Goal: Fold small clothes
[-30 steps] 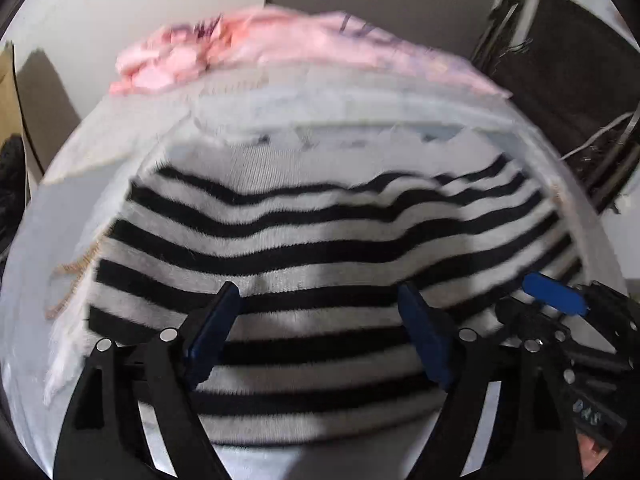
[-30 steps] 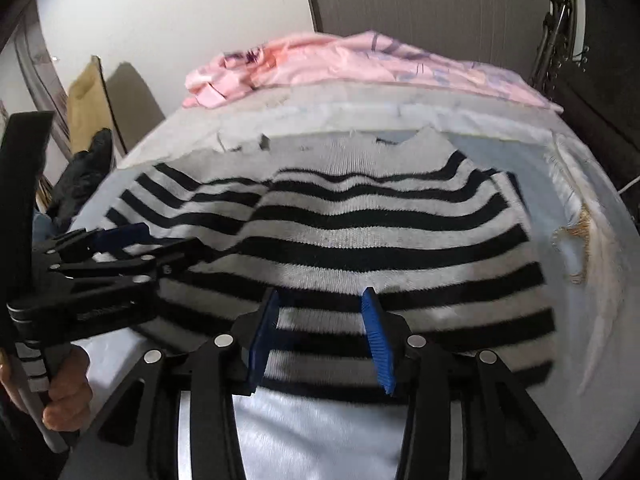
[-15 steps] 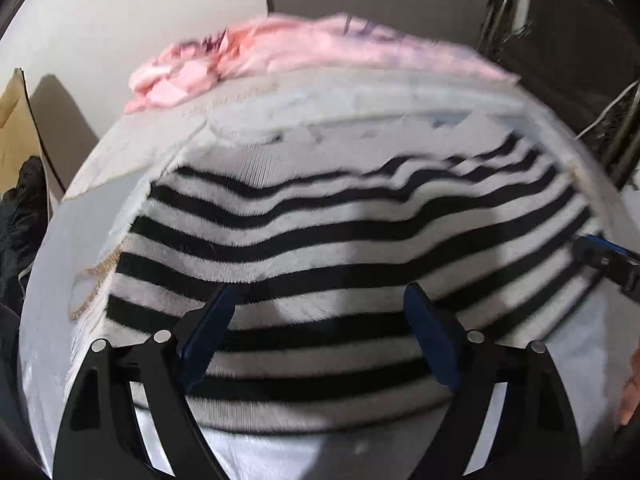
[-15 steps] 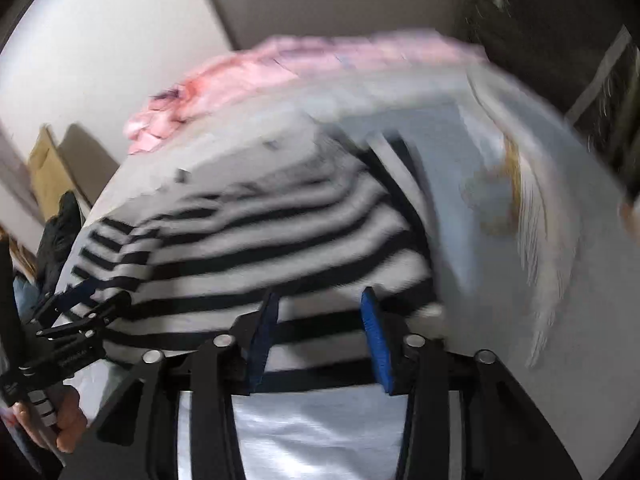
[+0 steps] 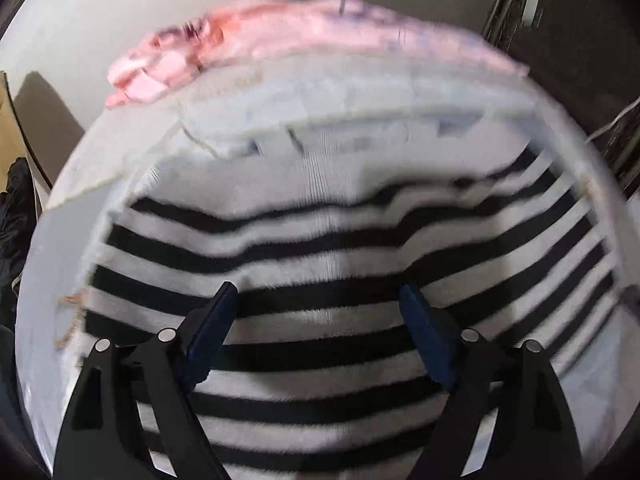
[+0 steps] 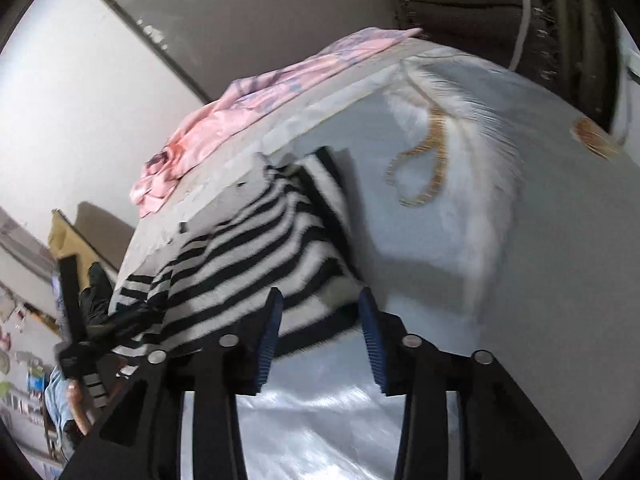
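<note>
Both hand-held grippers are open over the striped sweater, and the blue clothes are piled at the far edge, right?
Not quite: the pile at the far edge is pink, as both wrist views show. The rest holds: left hand-held gripper and right hand-held gripper are open over the striped sweater.

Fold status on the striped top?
Done: the striped sweater is spread on the white sheet. In hand: nothing; the left gripper and right gripper are open at its near edge. Left: all folds. The pink garment is untouched.

Soft, even daylight — motion blur throughout, fisheye bending the edges.
</note>
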`<state>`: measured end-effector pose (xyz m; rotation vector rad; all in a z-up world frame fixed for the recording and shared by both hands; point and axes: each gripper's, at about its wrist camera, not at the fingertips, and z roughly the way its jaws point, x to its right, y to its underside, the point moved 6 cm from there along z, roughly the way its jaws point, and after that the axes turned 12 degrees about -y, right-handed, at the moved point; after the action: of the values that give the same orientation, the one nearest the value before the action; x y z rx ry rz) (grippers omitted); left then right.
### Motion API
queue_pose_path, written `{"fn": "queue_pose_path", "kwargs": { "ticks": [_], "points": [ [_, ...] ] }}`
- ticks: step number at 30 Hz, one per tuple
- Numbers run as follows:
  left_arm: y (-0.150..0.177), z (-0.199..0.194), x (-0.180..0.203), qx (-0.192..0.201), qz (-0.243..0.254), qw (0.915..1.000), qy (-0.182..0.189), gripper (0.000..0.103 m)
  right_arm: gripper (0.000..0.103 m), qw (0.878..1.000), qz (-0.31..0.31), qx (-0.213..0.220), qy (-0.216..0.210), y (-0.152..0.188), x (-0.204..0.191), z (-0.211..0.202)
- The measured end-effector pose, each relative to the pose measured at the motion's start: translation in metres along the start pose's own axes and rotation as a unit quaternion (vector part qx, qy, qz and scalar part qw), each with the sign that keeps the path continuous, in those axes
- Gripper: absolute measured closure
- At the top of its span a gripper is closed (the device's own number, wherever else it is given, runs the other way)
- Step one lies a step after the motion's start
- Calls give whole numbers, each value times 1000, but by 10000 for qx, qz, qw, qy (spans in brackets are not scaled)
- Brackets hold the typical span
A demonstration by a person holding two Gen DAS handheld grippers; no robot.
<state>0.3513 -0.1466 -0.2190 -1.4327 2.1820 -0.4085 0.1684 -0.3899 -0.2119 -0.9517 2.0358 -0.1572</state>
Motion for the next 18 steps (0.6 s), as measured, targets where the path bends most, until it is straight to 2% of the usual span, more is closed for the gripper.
{"fn": "queue_pose_path", "kwargs": {
  "ticks": [2, 6, 8, 11, 14, 16, 18],
  "points": [
    [3, -2, -1, 255, 32, 9996, -139, 15, 61, 9998, 177, -43, -78, 6, 6, -4],
    [5, -6, -8, -35, -227, 9996, 133, 20, 59, 9992, 321, -215, -48, 21, 14, -1],
    [4, -12, -14, -2, -312, 9993, 186, 20, 59, 9988, 424, -237, -87, 25, 14, 5],
    [8, -21, -23, 173, -330, 9993, 105, 20, 59, 9990, 415, -130, -42, 23, 9, 13],
    [16, -6, -28, -63, -305, 9995, -17, 18, 57, 9992, 404, -4, 1, 19, 6, 19],
    [18, -2, -32, -20, -424, 9990, 122, 12, 57, 9990, 429, 113, 53, 16, 6, 21],
    [18, 0, -32, 22, -440, 9990, 108, 11, 57, 9986, 491, 181, 101, 14, 6, 23]
  ]
}}
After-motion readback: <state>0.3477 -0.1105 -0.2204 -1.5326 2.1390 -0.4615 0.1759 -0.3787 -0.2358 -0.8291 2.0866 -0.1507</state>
